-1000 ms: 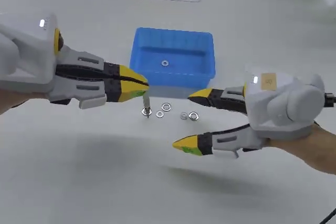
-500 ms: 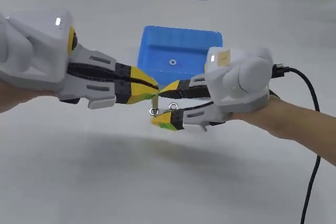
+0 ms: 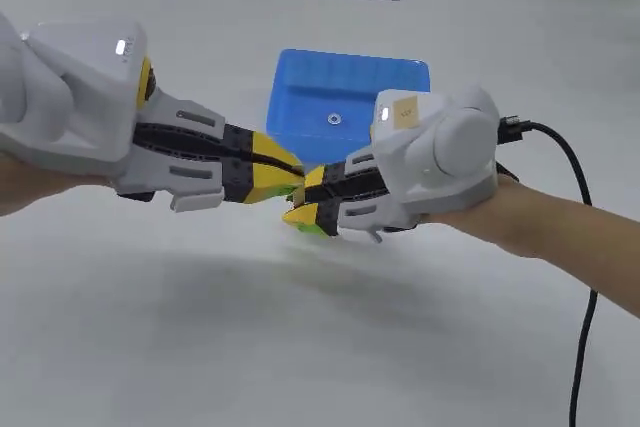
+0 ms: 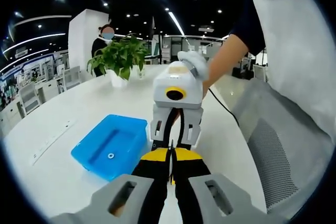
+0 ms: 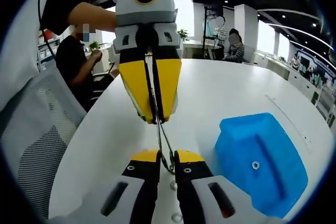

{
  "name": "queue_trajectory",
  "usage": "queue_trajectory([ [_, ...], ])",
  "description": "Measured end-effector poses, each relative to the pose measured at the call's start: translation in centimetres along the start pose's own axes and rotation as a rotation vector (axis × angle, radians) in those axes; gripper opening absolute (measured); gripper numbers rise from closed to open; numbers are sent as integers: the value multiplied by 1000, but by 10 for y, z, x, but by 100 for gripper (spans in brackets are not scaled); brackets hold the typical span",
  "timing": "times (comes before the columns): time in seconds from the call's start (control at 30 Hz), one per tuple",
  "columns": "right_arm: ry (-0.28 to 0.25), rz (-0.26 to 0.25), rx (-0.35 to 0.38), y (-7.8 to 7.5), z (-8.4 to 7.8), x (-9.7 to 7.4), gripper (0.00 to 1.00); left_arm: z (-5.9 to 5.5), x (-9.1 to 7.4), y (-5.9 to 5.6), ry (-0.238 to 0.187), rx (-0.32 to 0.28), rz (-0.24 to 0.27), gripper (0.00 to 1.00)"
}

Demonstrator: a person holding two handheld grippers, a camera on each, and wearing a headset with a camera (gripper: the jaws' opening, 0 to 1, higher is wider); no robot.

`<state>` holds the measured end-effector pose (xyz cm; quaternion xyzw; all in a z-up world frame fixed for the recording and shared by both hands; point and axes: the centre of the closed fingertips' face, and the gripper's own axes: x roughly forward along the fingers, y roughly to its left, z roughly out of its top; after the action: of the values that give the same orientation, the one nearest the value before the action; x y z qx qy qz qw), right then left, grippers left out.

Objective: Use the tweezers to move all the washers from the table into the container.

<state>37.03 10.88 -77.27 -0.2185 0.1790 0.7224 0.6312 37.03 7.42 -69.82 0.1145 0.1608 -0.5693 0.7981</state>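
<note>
My left gripper [image 3: 292, 169] comes level from the left, its jaws closed on the tweezers [image 5: 160, 129]. My right gripper [image 3: 303, 199] meets it tip to tip, jaws pinched on the tweezers' lower end. Washers [image 5: 173, 184] lie on the table [image 3: 200, 327] below; another washer [image 3: 334, 119] is in the container [image 3: 400, 97].

I, the left gripper [image 4: 170, 166], have my yellow-tipped jaws closed on the thin tweezers [image 4: 170, 157]. The right gripper [image 4: 171, 148] faces me head-on, its tips meeting mine. On the table to my left sits the blue container [image 4: 131, 145], with one washer [image 4: 111, 156] inside.
</note>
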Motion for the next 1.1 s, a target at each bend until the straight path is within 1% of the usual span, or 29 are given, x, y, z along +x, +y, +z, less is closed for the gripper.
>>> queue_trajectory([
  [0.1, 4, -3, -4, -1, 0, 0, 11, 0, -1, 0, 3, -1, 8, 5],
  [0.17, 8, -10, -23, -1, 0, 0, 10, 0, -1, 0, 5, -3, 12, 5],
  [0.27, 13, -17, -51, 0, -1, 0, 10, 0, -1, -2, 6, -7, 14, 5],
  [0.33, 13, -23, -54, 0, -1, -1, 10, 0, 0, -4, 4, -9, 17, 5],
  [0.47, 8, -35, -47, 0, -1, -1, 9, -1, 2, -3, -9, -45, 40, 6],
  [0.6, 8, -43, -40, 1, -1, 0, 10, -8, 5, -3, 11, -50, 63, 8],
  [0.67, 13, -46, -23, 1, -1, 0, 9, -10, 5, -4, 14, -60, 67, 11],
  [0.7, 13, -47, -12, 1, -1, 0, 9, -9, 5, -4, 12, -64, 67, 14],
  [0.77, 13, -46, -13, 2, 0, 1, 9, -8, 4, -6, 8, -69, 71, 16],
  [0.83, 16, -43, -16, 4, 0, 1, 9, -8, 3, -7, 0, -86, 74, 20],
  [0.9, 19, -40, -21, 6, 2, 2, 9, -8, 0, -7, -5, -96, 87, 23],
  [0.97, 20, -40, -23, 7, 4, 1, 9, -8, -5, -6, -8, -99, 106, 24],
  [1.0, 19, -40, -22, 7, 6, -1, 9, -6, -10, -4, -18, -91, 129, 24],
  [1.03, 19, -42, -22, 6, 7, -2, 9, -3, -13, -4, -31, -99, 141, 24],
  [1.1, 15, -42, -16, 6, 12, -5, 9, 4, -21, -3, -69, -124, 169, 26],
])
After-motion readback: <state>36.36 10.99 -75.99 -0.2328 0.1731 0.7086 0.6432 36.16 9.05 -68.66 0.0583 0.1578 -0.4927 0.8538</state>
